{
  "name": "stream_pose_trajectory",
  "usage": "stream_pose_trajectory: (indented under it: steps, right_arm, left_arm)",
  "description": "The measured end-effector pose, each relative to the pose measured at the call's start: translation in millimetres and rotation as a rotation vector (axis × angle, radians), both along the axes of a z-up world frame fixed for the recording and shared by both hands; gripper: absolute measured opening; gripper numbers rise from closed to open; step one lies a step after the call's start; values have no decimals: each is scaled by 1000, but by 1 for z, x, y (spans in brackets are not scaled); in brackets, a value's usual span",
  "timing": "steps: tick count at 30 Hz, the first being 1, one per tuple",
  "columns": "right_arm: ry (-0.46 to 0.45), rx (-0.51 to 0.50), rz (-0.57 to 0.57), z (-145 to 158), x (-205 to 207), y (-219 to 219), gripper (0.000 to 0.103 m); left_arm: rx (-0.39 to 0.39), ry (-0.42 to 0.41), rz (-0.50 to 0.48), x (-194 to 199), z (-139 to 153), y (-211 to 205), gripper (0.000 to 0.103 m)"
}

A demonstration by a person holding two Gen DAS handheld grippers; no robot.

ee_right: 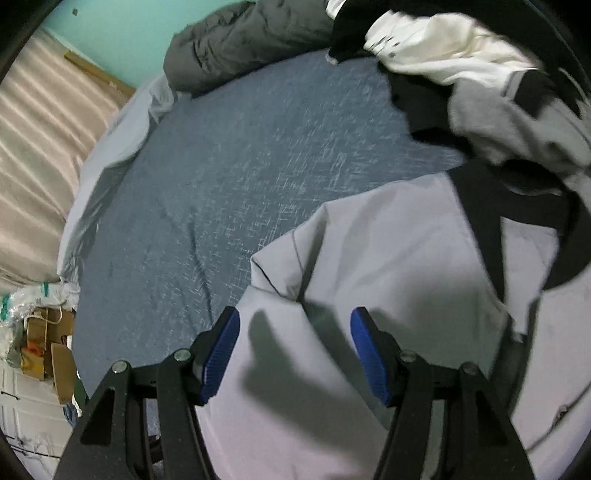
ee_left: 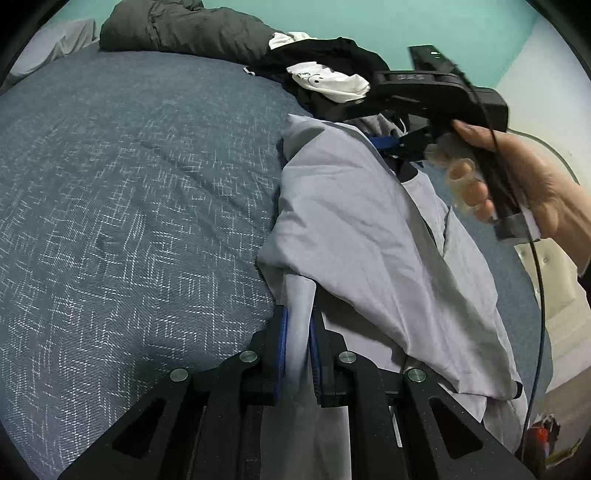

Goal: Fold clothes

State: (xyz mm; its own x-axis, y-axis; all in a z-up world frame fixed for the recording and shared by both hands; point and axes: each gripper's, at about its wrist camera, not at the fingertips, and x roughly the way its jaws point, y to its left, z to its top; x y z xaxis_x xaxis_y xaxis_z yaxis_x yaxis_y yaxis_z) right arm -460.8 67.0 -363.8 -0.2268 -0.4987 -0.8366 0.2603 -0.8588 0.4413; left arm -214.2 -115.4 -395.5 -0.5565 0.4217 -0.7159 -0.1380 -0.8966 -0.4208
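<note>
Pale grey garment (ee_left: 354,221) with a black neckline lies rumpled on the blue patterned bedcover (ee_left: 129,206), towards its right side, next to a heap of other clothes.

From the left wrist view, moving left to right: the bedcover fills the left half, with a dark grey quilted item (ee_left: 184,29) bunched at its far edge. The left gripper (ee_left: 297,354) is clamped on a fold of the grey garment, the cloth pinched between its blue pads (ee_left: 281,354). Further right sits the clothes pile (ee_left: 332,74), black and white pieces mixed; a white piece (ee_left: 328,83) carries small dark print too blurred to read. At the right edge a hand (ee_left: 517,177) holds the right gripper's (ee_right: 295,354) black handle, whose raised lettering is not legible.

In the right wrist view, a curtain (ee_right: 40,147) and a brown paper bag (ee_right: 48,343) with unclear contents stand at far left beyond the bed. The right gripper hangs over the grey garment with its jaws spread wide, gripping nothing. The pile lies at upper right.
</note>
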Motion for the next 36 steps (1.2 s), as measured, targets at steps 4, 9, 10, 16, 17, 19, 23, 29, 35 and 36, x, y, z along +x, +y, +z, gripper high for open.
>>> stream_pose_trajectory:
  steps: [4,9,10,16,17,19,23,29,35,36]
  right_arm:
    - [-10,-8,51,-9,4,-10,20]
    - [134,48,74,8,24,6,6]
    - [163,91,72,10,28,11,6]
    - [72,156,112,-7,29,30,11]
    - [78,150,108,-3,28,32,22]
    - [115,113,64,12,22,35,50]
    - [167,62,18,37,6,25,57]
    - [119,248,137,25,-24,-40,57]
    - [74,341,156,1,-32,-57,8]
    - [75,337,146,0,-34,-55,6]
  left_arm:
    - [8,-4,0,-2,-2,0,12]
    - [14,-10,-7,0,-5,1,12]
    - [16,-12,-9,1,-6,0,12]
    - [16,-11,-17,-3,-6,2,12]
    - [14,-10,-19,-3,-6,3,12]
    - [8,-9,-23,-3,-6,5,12]
    - [0,-7,-28,-3,-6,9,12]
    - [8,-16,-23,-6,-9,9,12]
    - [10,-28,-24,-4,-13,6,7]
    - [10,-30,-23,-2,-15,6,7]
